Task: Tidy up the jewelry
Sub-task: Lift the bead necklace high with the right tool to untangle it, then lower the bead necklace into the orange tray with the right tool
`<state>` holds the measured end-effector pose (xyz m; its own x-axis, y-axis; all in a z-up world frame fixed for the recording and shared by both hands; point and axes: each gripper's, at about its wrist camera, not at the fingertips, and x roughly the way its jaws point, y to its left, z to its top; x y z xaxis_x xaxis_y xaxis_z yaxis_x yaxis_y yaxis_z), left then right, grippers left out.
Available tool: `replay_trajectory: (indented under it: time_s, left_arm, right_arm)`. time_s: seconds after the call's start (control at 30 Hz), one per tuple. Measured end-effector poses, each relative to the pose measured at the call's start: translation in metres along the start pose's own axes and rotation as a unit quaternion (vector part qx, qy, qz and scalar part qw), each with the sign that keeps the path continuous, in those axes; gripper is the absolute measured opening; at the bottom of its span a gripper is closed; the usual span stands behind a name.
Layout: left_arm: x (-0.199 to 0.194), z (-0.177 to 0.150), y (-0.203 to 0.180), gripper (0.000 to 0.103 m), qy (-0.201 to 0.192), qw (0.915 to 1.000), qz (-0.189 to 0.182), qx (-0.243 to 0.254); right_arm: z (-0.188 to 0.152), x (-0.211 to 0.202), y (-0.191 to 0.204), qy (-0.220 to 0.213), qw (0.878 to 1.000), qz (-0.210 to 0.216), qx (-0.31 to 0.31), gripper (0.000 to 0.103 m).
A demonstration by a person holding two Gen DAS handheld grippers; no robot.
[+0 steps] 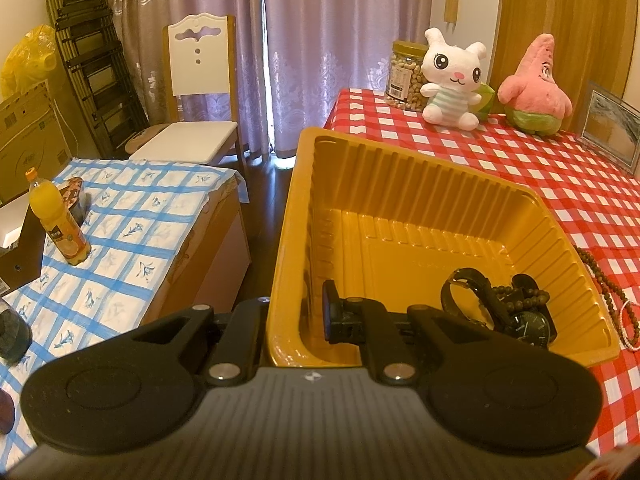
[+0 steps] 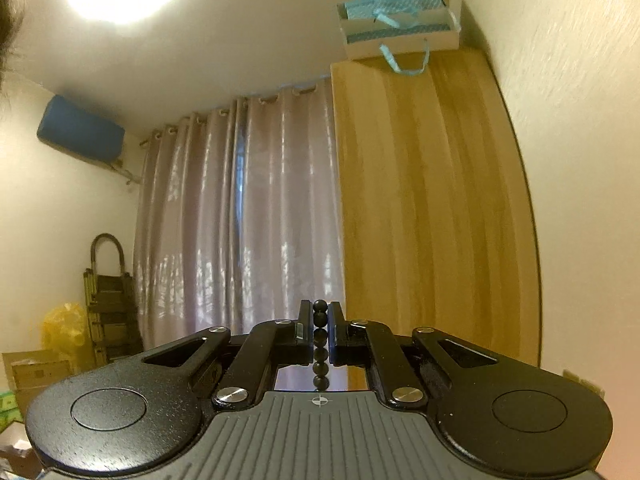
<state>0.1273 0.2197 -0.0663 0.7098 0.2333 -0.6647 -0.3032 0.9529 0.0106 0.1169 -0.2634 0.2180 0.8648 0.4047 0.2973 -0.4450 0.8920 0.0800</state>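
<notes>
A yellow plastic tray stands on the red checked table, at its left edge. Inside, at the near right corner, lie black watches and a dark bead bracelet. My left gripper is shut on the tray's left wall, one finger inside and one outside. Beside the tray on the cloth lie a brown bead strand and a pale bead bracelet. In the right wrist view, my right gripper points upward at the curtain and is shut on a string of black beads that hangs down between its fingers.
A white plush rabbit, a pink plush star, a jar of nuts and a framed picture stand at the table's far side. To the left is a blue checked table with an orange drink bottle, and a chair.
</notes>
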Motion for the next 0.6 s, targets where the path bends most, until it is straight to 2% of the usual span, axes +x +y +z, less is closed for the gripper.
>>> replay_trajectory:
  time_s: [0.13, 0.27, 0.6]
  left_arm:
    - [-0.001, -0.001, 0.000, 0.010, -0.001, 1.0000, -0.001, 0.003]
    - [-0.001, 0.000, 0.000, 0.010, 0.000, 1.0000, -0.001, 0.003]
    - [-0.001, -0.001, 0.000, 0.010, 0.002, 1.0000, -0.003, 0.002]
  right_arm:
    - [0.012, -0.003, 0.004, -0.014, 1.000, 0.015, 0.001, 0.006]
    - [0.010, 0.008, 0.015, 0.007, 0.999, 0.038, 0.005, 0.006]
    - [0.005, 0.059, 0.057, 0.036, 0.987, 0.145, 0.056, 0.006]
